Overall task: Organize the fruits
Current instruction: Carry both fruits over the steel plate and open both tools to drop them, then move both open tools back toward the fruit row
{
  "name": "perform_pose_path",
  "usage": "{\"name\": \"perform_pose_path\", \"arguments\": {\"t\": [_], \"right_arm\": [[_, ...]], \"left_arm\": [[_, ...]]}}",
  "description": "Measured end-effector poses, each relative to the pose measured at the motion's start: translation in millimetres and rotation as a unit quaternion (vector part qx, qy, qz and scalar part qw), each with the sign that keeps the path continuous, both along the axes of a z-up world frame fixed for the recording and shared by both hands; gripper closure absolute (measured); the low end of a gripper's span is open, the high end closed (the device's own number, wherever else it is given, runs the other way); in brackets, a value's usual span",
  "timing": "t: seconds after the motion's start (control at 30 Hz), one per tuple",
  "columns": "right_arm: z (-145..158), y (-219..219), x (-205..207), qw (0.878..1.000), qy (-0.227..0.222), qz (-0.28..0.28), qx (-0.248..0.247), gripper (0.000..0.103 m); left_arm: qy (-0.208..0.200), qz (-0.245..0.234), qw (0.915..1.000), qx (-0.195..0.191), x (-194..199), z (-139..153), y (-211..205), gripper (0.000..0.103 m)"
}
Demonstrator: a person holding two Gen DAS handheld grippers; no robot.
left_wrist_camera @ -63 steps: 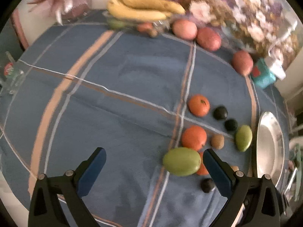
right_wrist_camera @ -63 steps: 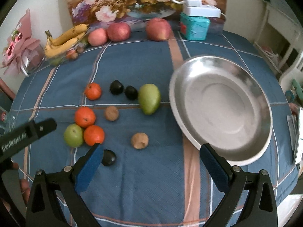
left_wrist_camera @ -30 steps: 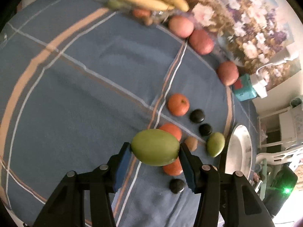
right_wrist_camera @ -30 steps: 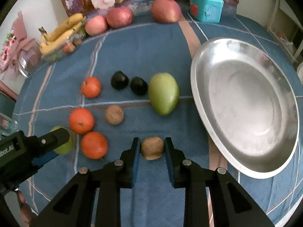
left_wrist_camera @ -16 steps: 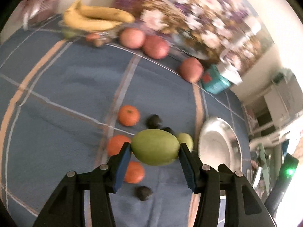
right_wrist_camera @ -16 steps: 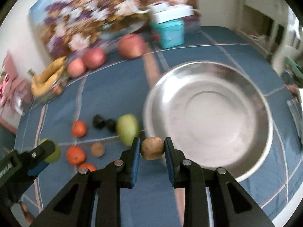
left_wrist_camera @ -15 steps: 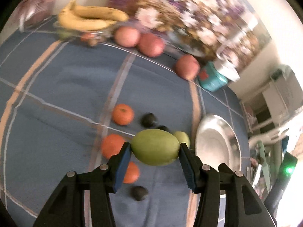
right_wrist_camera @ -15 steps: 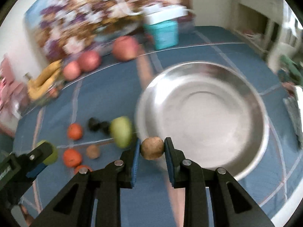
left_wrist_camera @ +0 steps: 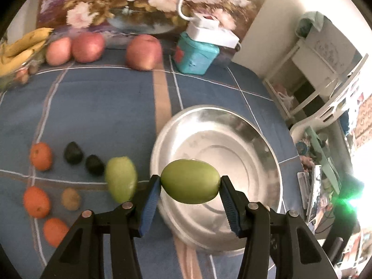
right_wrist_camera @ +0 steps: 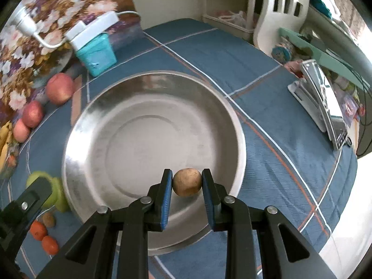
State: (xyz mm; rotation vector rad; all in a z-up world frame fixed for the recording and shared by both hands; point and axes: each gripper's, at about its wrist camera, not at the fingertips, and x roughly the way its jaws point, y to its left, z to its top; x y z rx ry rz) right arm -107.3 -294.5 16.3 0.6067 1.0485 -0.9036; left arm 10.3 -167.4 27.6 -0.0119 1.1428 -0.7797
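My left gripper (left_wrist_camera: 190,184) is shut on a large green fruit (left_wrist_camera: 190,181), held above the near left part of the steel plate (left_wrist_camera: 232,125). My right gripper (right_wrist_camera: 187,183) is shut on a small brown fruit (right_wrist_camera: 187,181) over the near inner part of the same plate (right_wrist_camera: 97,107), which holds no fruit. Left of the plate on the blue cloth lie another green fruit (left_wrist_camera: 121,179), two dark fruits (left_wrist_camera: 73,155), three oranges (left_wrist_camera: 36,201) and a second brown fruit (left_wrist_camera: 71,198). In the right wrist view a finger of the left gripper shows at the lower left.
Three red apples (left_wrist_camera: 143,51) and bananas (left_wrist_camera: 21,46) line the back of the table, beside a teal box (left_wrist_camera: 197,55) with a white lamp base on it. A silver device (right_wrist_camera: 325,116) lies near the right edge. A white chair (right_wrist_camera: 286,7) stands beyond the table.
Both grippers have swung right with their fruits, from over the loose fruits to over the steel plate. Both views have rolled. The grips look unchanged.
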Motion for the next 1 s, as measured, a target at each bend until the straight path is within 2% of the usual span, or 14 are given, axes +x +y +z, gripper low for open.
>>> {"name": "perform_pose_path", "arguments": {"t": [0.07,0.17,0.33,0.43,0.47,0.53,0.63,0.67,0.73,0.83,1.0], "right_arm": [[-3.5,-2.2,-0.5,1.0,0.0,-0.005,0.004,0.076],[-2.1,-2.4,-1.3,1.0,0.0,-0.006,0.003,0.076],[0.5,-1.4,-3.8,1.0,-0.002,-0.004,0.0,0.076],[3.5,-0.9,-4.0,1.0,-0.004,0.0,-0.006,0.074],[5.0,-0.7,-3.3,1.0,-0.004,0.002,-0.009,0.069],[7.1,1.0,-3.1,1.0,-0.005,0.005,-0.014,0.046],[8.5,3.6,-2.9,1.0,-0.003,0.011,-0.019,0.038],[8.5,5.2,-2.3,1.0,0.001,0.015,-0.021,0.035],[8.5,8.1,-1.4,0.999,0.007,0.024,-0.029,0.026],[9.7,13.7,-0.7,0.998,0.013,0.04,-0.04,0.014],[14.0,29.4,1.5,0.997,0.002,0.069,-0.046,0.011]], "left_arm": [[0.006,-0.004,1.0,0.002,0.6,-2.1,-5.4,0.047],[0.002,-0.008,0.9999,-0.005,-0.9,-0.3,-5.9,0.035],[-0.003,-0.008,0.9999,-0.014,-2.4,9.8,0.7,0.034],[0.003,0.01,0.9999,-0.009,2.7,10.6,11.5,0.029],[0.004,0.02,0.9998,-0.003,6.1,10.2,17.5,0.026],[0.003,0.037,0.9993,0.008,9.9,9.2,28.1,0.022],[-0.004,0.079,0.9962,0.036,18.1,8.2,48.8,0.009],[-0.008,0.095,0.9945,0.043,20.7,8.7,56.7,0.001],[-0.015,0.122,0.9912,0.049,23.9,9.3,71.8,0.0],[-0.033,0.157,0.984,0.077,27.8,9.7,92.9,0.0],[-0.074,0.2,0.9682,0.131,31.9,12.1,124.9,0.0]]}}
